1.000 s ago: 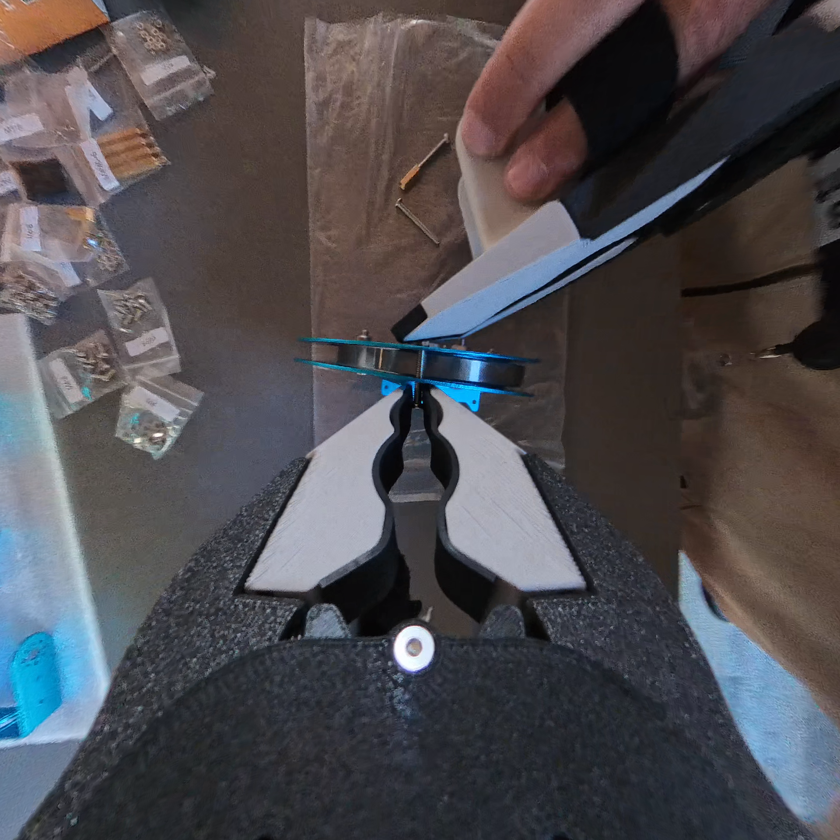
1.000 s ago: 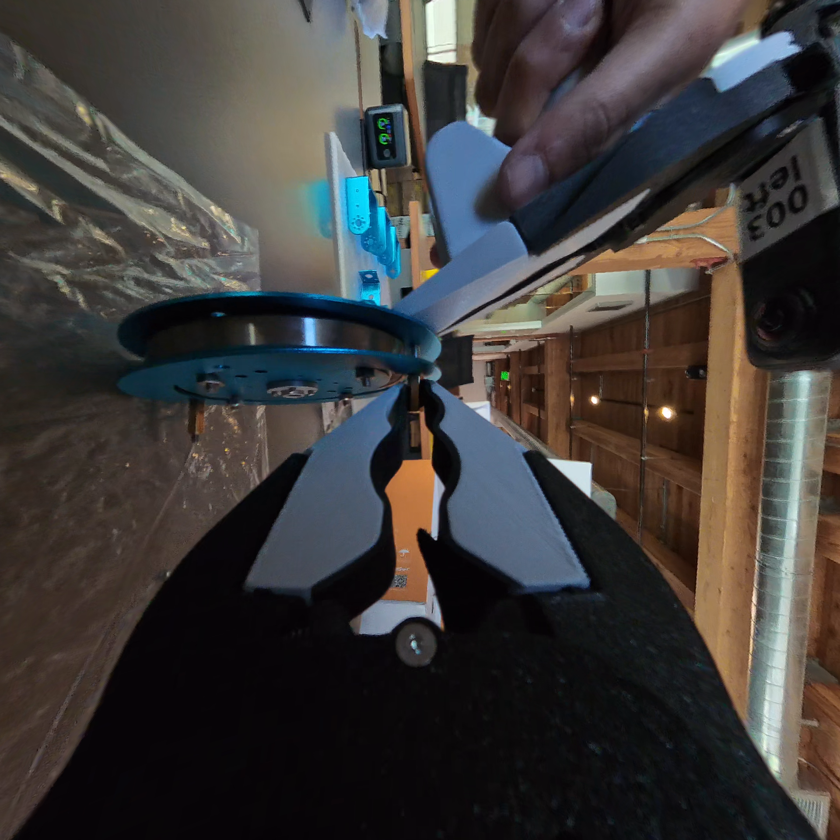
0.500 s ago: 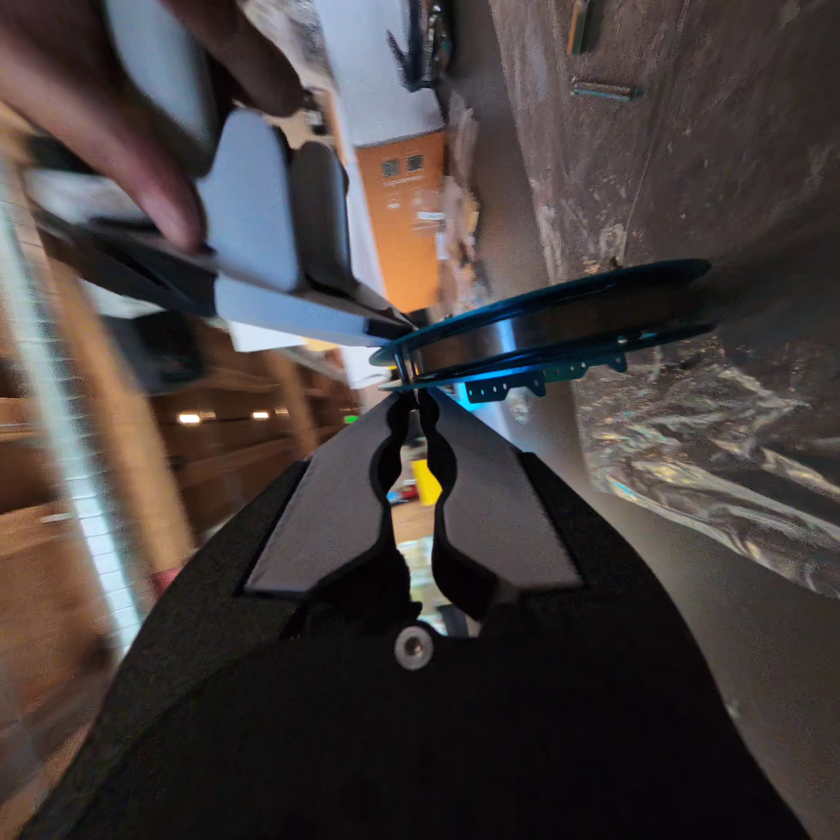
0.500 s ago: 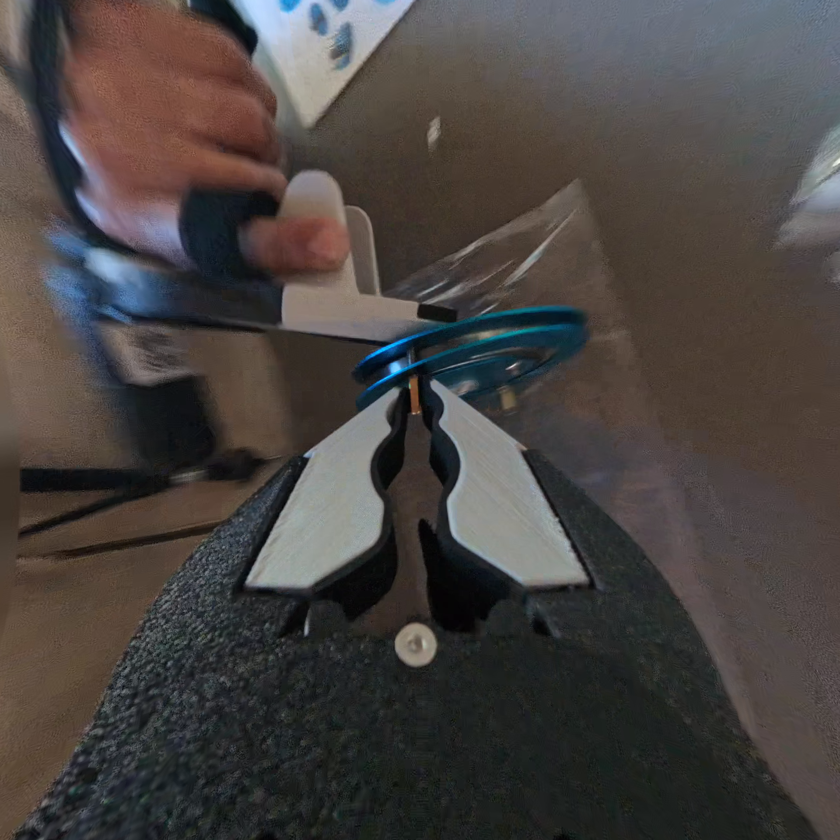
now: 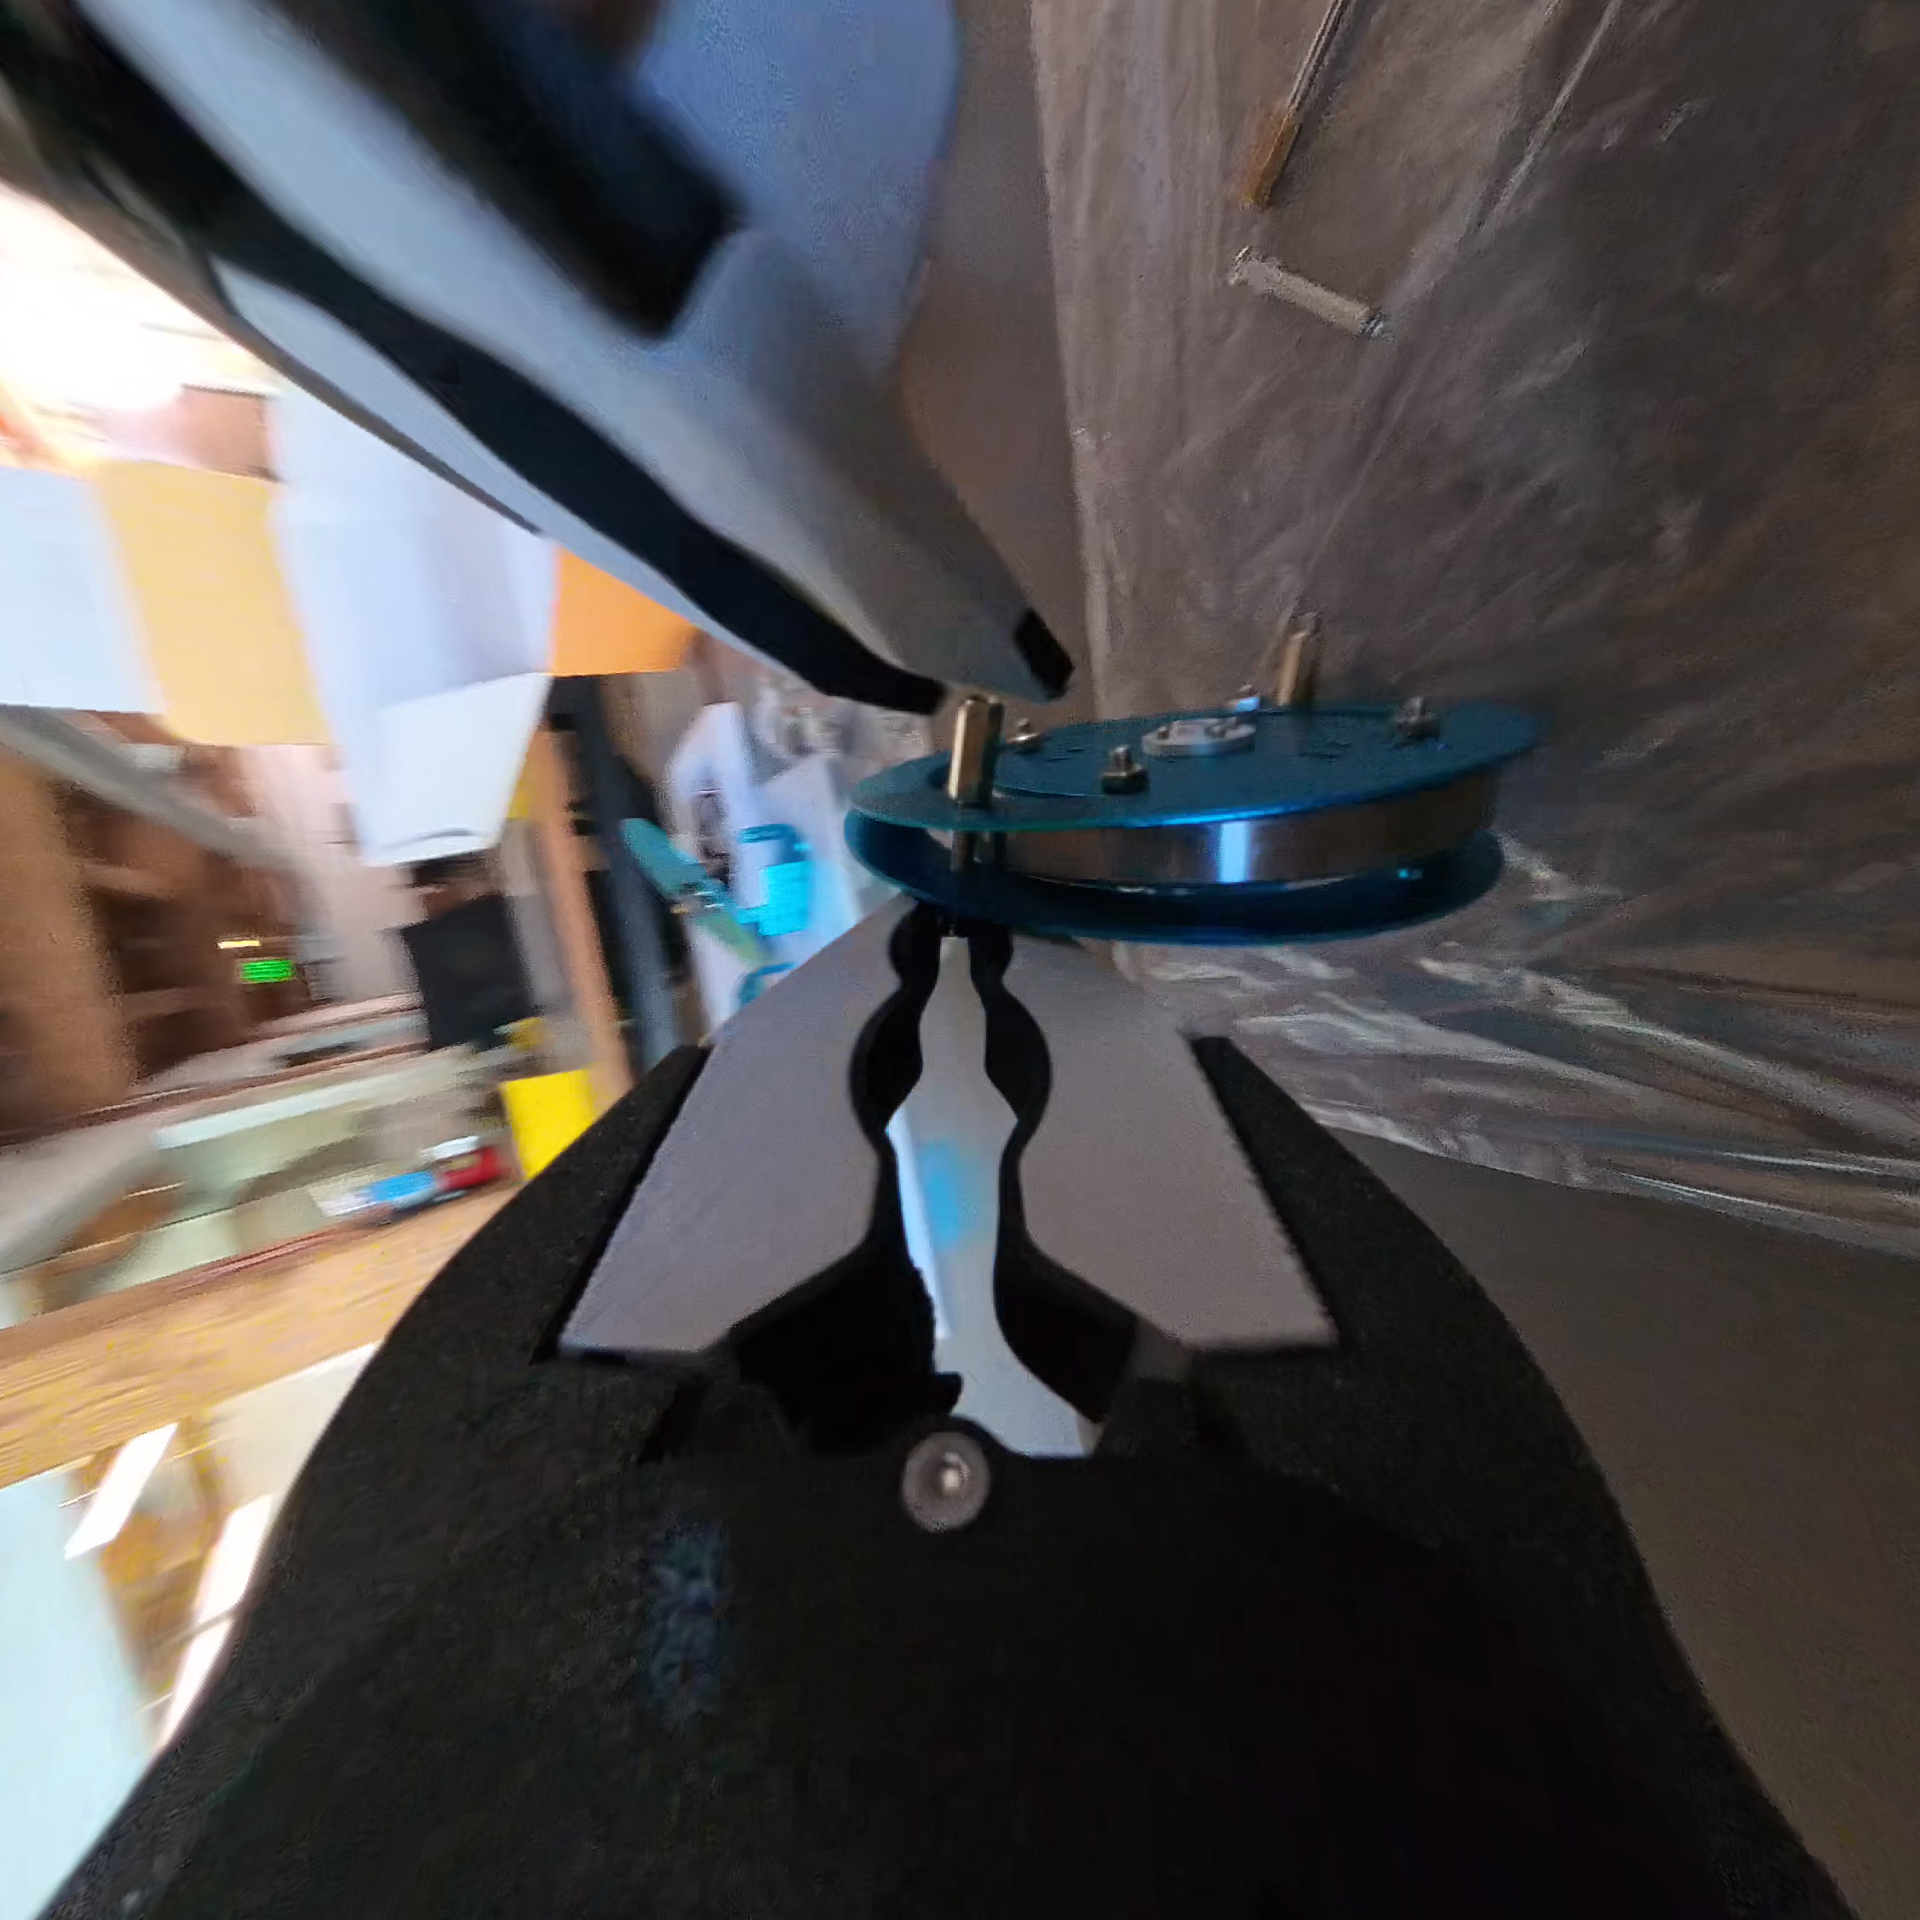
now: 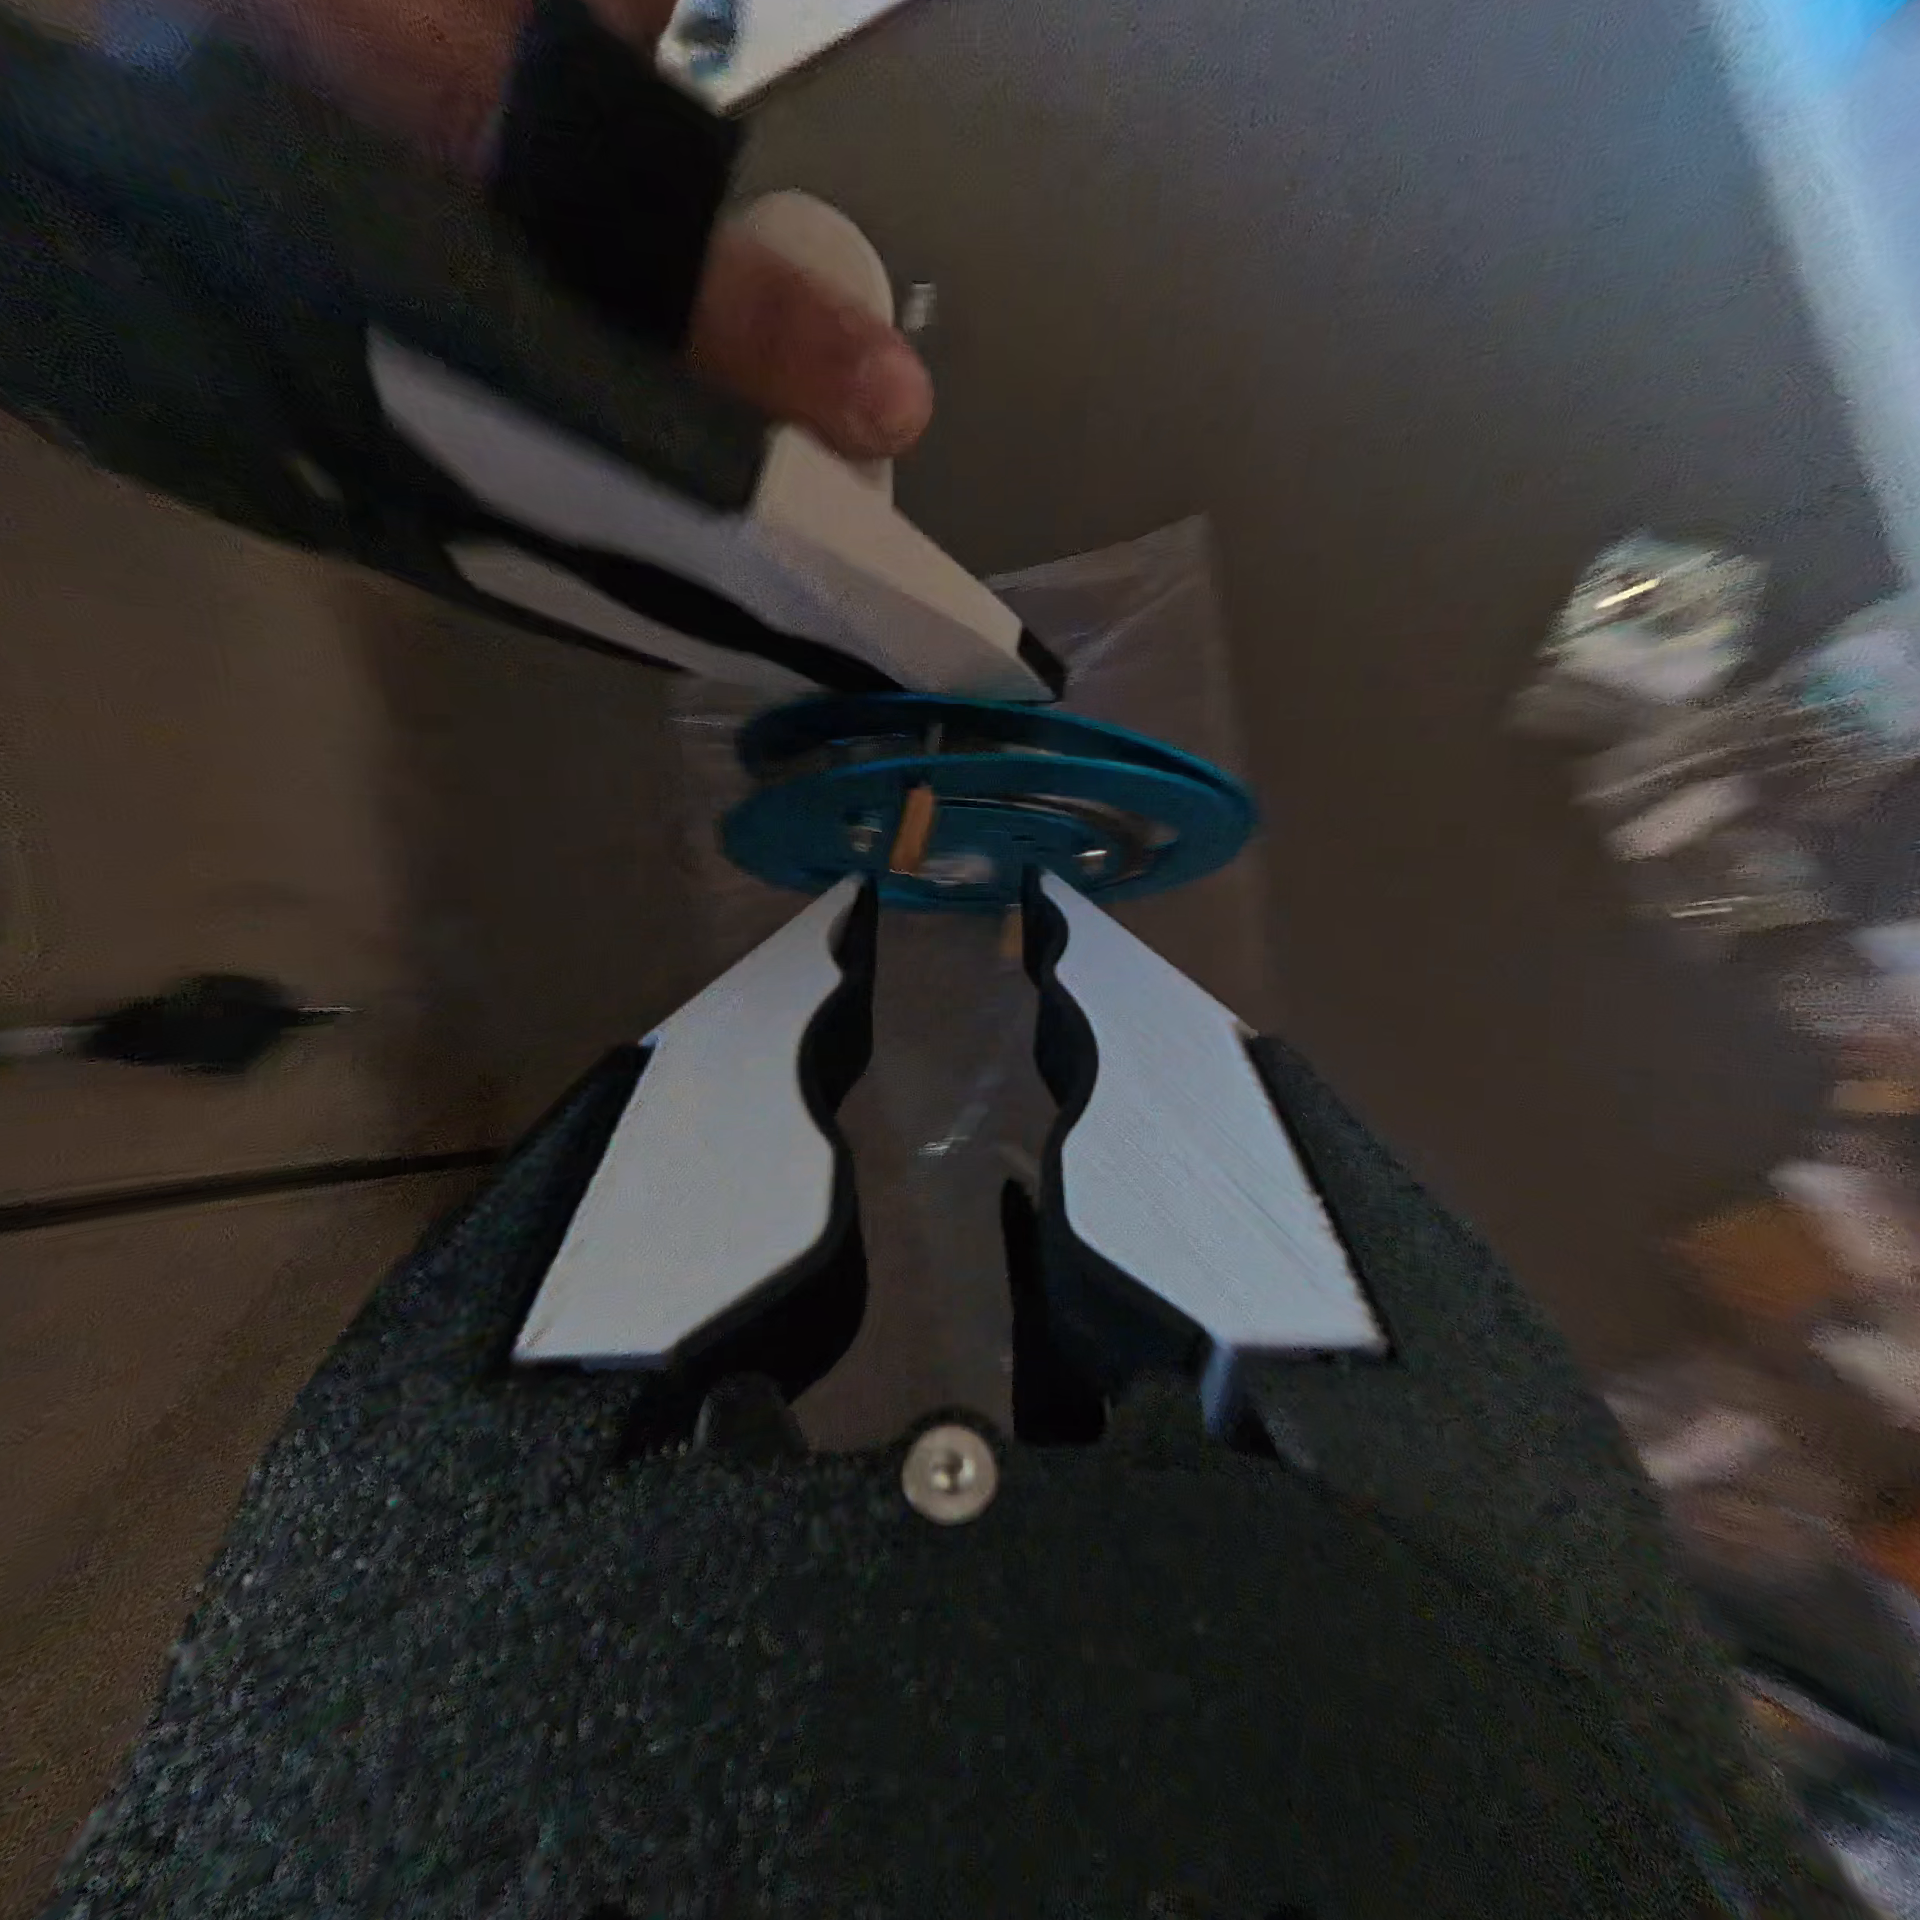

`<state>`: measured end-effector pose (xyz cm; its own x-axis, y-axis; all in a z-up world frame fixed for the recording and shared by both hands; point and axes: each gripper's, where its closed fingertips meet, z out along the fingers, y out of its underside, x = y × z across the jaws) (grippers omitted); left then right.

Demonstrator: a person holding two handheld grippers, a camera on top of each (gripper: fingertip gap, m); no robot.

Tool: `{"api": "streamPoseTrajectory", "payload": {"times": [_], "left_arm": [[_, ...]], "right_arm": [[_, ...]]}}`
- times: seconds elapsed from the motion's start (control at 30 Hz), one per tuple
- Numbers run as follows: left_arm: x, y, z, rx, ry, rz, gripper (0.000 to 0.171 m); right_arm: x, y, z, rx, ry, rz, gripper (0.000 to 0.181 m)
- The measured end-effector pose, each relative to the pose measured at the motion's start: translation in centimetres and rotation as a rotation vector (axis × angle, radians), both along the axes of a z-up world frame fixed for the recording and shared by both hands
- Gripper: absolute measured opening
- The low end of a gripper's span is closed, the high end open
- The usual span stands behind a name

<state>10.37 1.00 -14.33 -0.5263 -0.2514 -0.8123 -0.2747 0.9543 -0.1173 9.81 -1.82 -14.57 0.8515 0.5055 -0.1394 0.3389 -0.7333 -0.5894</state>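
Left jaws: pressed almost together at the tips of the left gripper (image 5: 954, 928), just below frame centre in the left wrist view, where something small and dark under the near edge of the blue disc assembly (image 5: 1195, 821) is pinched.
Right jaws: spread apart on the right gripper (image 6: 943, 883) in the right wrist view, nothing being held between them; the tips are seen just beside the near edge of the assembly, and contact cannot be told through the blur.
Blue disc assembly: two blue discs with a silver ring (image 5: 1236, 854) sandwiched between them, seen right of centre in the left wrist view and at centre in the right wrist view (image 6: 987, 821).
Brass standoffs: one (image 5: 974, 748) is set upright at the left rim of the upper disc, another (image 5: 1291, 670) farther back.
Other gripper: in the left wrist view the right one's white and black fingers reach down from the upper left to just above the near standoff.
Hand: a person's fingers (image 6: 821, 332) are seen on the left gripper's handle, upper left of the right wrist view.
Plastic sheet: clear film (image 5: 1558, 520) is spread behind the assembly, two loose pins (image 5: 1304, 296) lying on it at upper right.
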Motion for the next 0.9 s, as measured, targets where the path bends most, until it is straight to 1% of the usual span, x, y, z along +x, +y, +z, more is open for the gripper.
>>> {"api": "streamPoseTrajectory", "payload": {"times": [0.03, 0.07, 0.13, 0.2, 0.27, 0.33, 0.37, 0.43, 0.5, 0.6, 0.63, 0.67, 0.7, 0.73, 0.77, 0.83, 0.9], "left_arm": [[-0.2, -0.1, -0.2, -0.059, 0.058, 0.004, 0.002], [-0.4, -0.2, -0.3, -0.098, 0.115, 0.005, 0.002], [-0.9, -0.7, -0.6, -0.21, 0.236, 0.001, 0.002], [-1.4, -1.3, -0.8, -0.308, 0.355, -0.003, 0.003], [-1.9, -1.6, -0.8, -0.382, 0.463, 0.011, 0.002], [-2.2, -1.9, -0.9, -0.457, 0.559, 0.032, 0.002], [-2.1, -2.0, -1.0, -0.473, 0.583, 0.038, 0.002], [-2.2, -2.1, -1.0, -0.516, 0.639, 0.062, 0.002], [-2.1, -2.2, -1.0, -0.563, 0.669, 0.095, 0.002], [-2.2, -2.6, -1.0, -0.706, 0.736, 0.17, 0.002], [-2.1, -2.7, -0.9, -0.738, 0.744, 0.177, 0.002], [-2.1, -2.7, -0.9, -0.749, 0.739, 0.179, 0.002], [-1.9, -2.5, -0.9, -0.741, 0.714, 0.168, 0.002], [-1.7, -2.4, -0.9, -0.727, 0.684, 0.156, 0.002], [-1.6, -2.4, -0.9, -0.699, 0.647, 0.129, 0.002], [-1.4, -2.4, -0.8, -0.63, 0.537, 0.069, 0.002], [-0.9, -2.3, -0.8, -0.507, 0.368, 0.004, 0.002]], "right_arm": [[0.5, 0.4, 0.2, 0.115, -0.141, 0.002, 0.027], [0.7, 0.7, 0.5, 0.229, -0.263, 0.003, 0.032], [0.6, 0.7, 0.8, 0.388, -0.459, 0.004, 0.032], [-0.1, 0.3, 0.4, 0.481, -0.607, 0.026, 0.036], [-0.1, 0.2, 0.3, 0.579, -0.808, 0.026, 0.038], [0.0, 0.3, 0.7, 0.671, -1.016, 0.036, 0.034], [-0.3, 0.4, 0.9, 0.709, -1.087, 0.046, 0.029], [-0.6, 0.5, 0.4, 0.729, -1.165, 0.069, 0.02], [-0.3, 0.6, 0.4, 0.74, -1.219, 0.062, 0.019], [-0.2, 0.7, 0.8, 0.759, -1.281, 0.059, 0.015], [0.0, 0.7, 1.0, 0.775, -1.323, 0.056, 0.012], [0.1, 0.8, 1.4, 0.798, -1.366, 0.052, 0.004], [0.2, 0.9, 1.4, 0.796, -1.37, 0.063, 0.004], [0.4, 1.0, 1.3, 0.774, -1.318, 0.056, 0.004], [0.4, 1.1, 1.2, 0.735, -1.212, 0.044, 0.004], [0.3, 1.0, 0.7, 0.601, -0.899, 0.009, 0.004], [0.3, 0.9, 0.4, 0.466, -0.584, -0.026, 0.004]]}}
